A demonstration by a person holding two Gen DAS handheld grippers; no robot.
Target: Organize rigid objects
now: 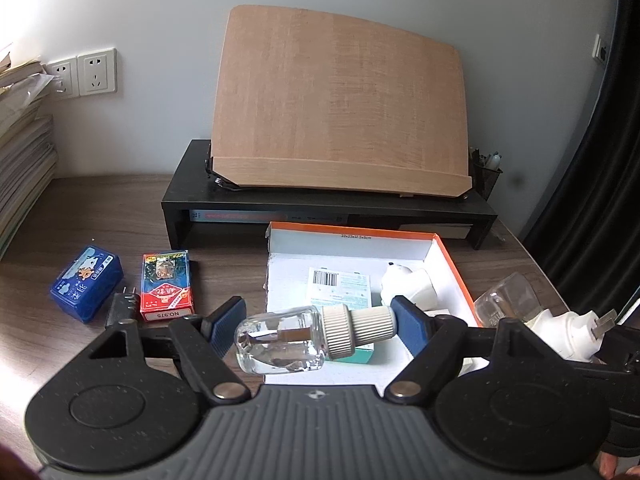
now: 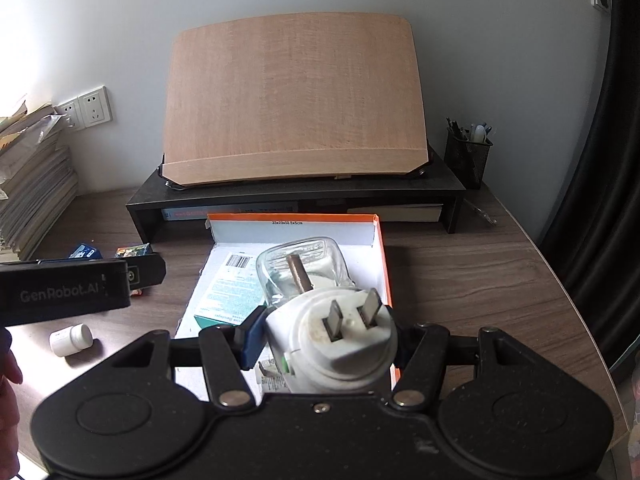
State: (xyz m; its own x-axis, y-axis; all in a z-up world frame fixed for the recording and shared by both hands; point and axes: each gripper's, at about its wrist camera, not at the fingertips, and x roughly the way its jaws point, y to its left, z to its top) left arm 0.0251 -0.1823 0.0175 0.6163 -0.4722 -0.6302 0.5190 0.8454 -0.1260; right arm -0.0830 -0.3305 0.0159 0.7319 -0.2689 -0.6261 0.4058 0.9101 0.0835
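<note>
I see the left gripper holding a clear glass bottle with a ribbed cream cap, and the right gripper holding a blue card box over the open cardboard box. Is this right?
Not quite. The right gripper holds a white plug-in device with two metal prongs, not a blue card box; the right wrist view shows it. The left gripper does hold the clear glass bottle with a ribbed cream cap, near the open cardboard box.

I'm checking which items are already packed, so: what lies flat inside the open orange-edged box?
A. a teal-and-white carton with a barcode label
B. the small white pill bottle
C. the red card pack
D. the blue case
A: the teal-and-white carton lies on the floor of the orange-edged box, while the blue case, red card pack and white pill bottle sit on the desk outside it.
</note>
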